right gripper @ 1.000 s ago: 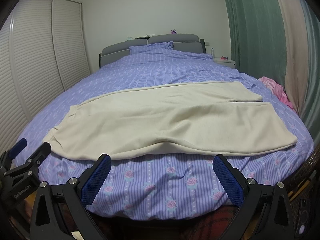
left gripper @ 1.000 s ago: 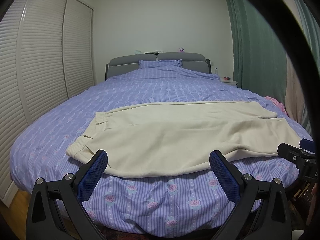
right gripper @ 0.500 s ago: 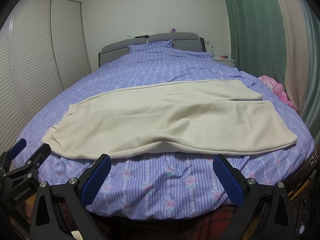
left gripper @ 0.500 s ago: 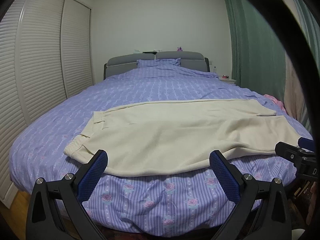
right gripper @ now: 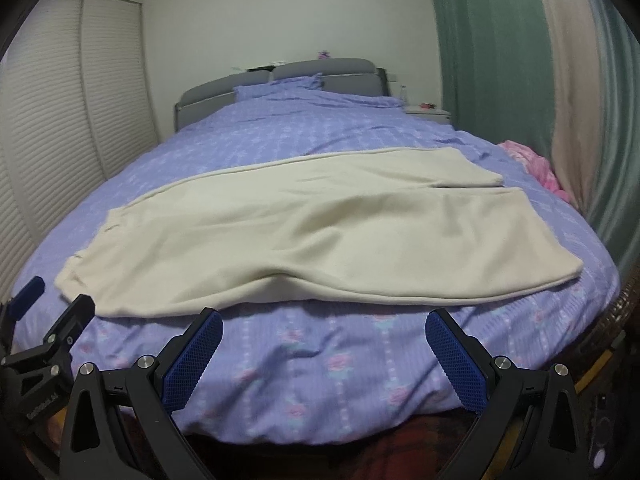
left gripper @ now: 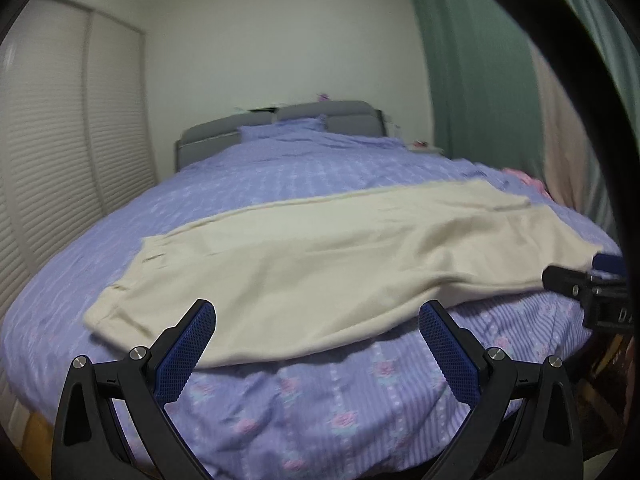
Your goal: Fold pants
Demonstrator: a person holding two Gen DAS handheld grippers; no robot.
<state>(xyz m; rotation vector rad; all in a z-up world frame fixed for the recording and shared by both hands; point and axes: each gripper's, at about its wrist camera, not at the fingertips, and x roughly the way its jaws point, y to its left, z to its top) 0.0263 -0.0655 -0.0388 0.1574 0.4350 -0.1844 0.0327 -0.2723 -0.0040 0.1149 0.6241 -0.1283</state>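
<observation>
Blue-padded and spread wide, the left gripper (left gripper: 318,320) hangs at the bottom of its frame, gripping nothing, just short of the near edge of the cream pants (left gripper: 340,256). The right gripper (right gripper: 324,328) is likewise spread and empty at the bottom of its view. The pants (right gripper: 280,240) lie flat across the lavender bed (right gripper: 320,364), waistband at frame left, legs reaching right toward the green curtain (right gripper: 492,56).

Far ahead of my left fingers, the small items on the headboard (left gripper: 280,114) blur beyond telling. Right of them, the right gripper (left gripper: 596,280) is cut off by the lens rim, its jaws unseen.
</observation>
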